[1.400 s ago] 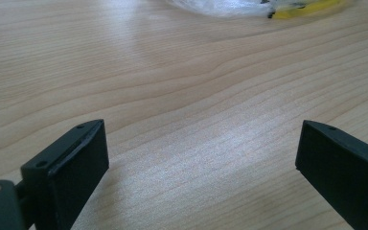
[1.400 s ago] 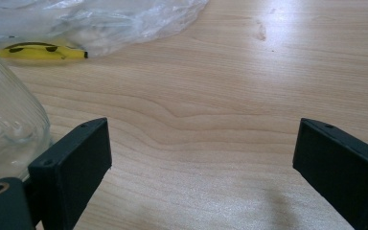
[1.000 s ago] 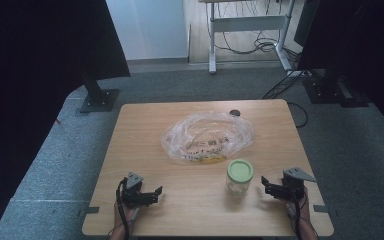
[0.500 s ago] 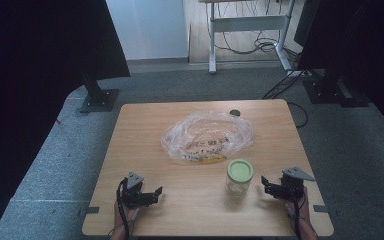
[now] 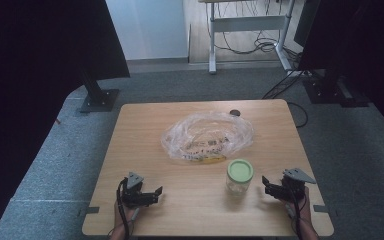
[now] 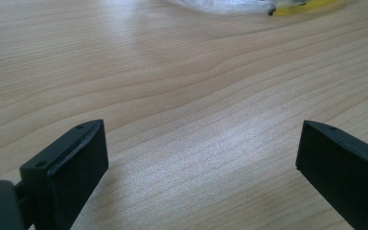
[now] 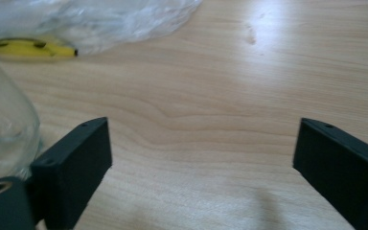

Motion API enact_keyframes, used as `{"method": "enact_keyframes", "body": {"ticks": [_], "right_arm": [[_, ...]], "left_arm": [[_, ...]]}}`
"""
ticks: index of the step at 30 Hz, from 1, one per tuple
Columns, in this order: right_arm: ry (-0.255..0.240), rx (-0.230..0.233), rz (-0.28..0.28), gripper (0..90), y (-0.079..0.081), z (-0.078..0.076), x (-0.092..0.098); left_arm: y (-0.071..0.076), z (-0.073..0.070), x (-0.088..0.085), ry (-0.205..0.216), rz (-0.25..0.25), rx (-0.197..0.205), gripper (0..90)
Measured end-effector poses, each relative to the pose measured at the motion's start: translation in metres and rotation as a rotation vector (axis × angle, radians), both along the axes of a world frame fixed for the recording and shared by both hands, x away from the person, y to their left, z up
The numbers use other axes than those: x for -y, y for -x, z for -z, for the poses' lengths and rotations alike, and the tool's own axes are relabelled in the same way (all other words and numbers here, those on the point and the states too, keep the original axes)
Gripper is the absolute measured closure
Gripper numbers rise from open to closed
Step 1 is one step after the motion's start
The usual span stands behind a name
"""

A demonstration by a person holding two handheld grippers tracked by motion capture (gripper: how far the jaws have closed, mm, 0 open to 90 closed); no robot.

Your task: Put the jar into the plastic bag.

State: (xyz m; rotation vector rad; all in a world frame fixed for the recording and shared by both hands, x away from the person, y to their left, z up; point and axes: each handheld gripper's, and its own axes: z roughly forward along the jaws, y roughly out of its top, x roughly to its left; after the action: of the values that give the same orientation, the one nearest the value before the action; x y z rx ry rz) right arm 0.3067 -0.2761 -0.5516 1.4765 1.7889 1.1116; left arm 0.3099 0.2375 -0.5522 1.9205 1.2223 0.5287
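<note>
Wooden table (image 5: 140, 150) unchanged | left gripper (image 5: 152, 194) fingers wide | right gripper (image 5: 266, 182) fingers wide | jar (image 5: 239, 176) unmoved

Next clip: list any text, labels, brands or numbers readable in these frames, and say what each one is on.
No text can be read.
Plastic bag: dark printed marks on what lies inside, too small and blurred to read in the high view.
Jar with green lid: no label visible.
Yellow item at the bag's edge: small dark marks, not legible.

Worktop (image 5: 145, 130) light wood grain; jar (image 5: 239, 176) clear, lid pale green; bag (image 5: 207, 136) clear, yellow inside; grippers black.
</note>
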Motion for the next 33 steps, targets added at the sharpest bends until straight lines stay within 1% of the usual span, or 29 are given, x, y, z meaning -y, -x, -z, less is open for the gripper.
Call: {"method": "enact_keyframes", "body": {"ticks": [2,4,5,10,13,17,23,33], "right_arm": [[-0.032,0.006,-0.001,3.3,0.002,-0.005,0.002],[-0.039,0.011,0.000,3.3,0.003,-0.007,0.002],[-0.050,0.015,-0.008,3.3,0.005,-0.012,0.002],[-0.055,0.013,-0.028,3.3,0.009,-0.016,0.000],[-0.056,0.020,-0.048,3.3,0.013,-0.021,-0.002],[-0.052,0.040,-0.067,3.3,0.019,-0.027,-0.006],[-0.063,0.073,-0.089,3.3,0.026,-0.038,-0.011],[-0.052,0.096,-0.134,3.4,0.036,-0.049,-0.018]], "left_arm": [[0.000,0.000,0.000,-0.001,0.001,0.000,3.6],[0.000,0.000,0.000,-0.002,0.001,0.000,3.6],[0.000,0.000,0.000,-0.002,0.001,0.000,3.6],[0.000,0.000,0.000,-0.002,0.001,-0.001,3.6],[0.000,0.000,0.000,-0.002,0.002,-0.002,3.6],[0.000,0.000,0.001,-0.004,0.003,-0.003,3.6],[0.000,0.000,0.001,-0.007,0.002,-0.003,3.5],[-0.001,0.000,0.001,-0.009,0.004,-0.007,3.5]]}}
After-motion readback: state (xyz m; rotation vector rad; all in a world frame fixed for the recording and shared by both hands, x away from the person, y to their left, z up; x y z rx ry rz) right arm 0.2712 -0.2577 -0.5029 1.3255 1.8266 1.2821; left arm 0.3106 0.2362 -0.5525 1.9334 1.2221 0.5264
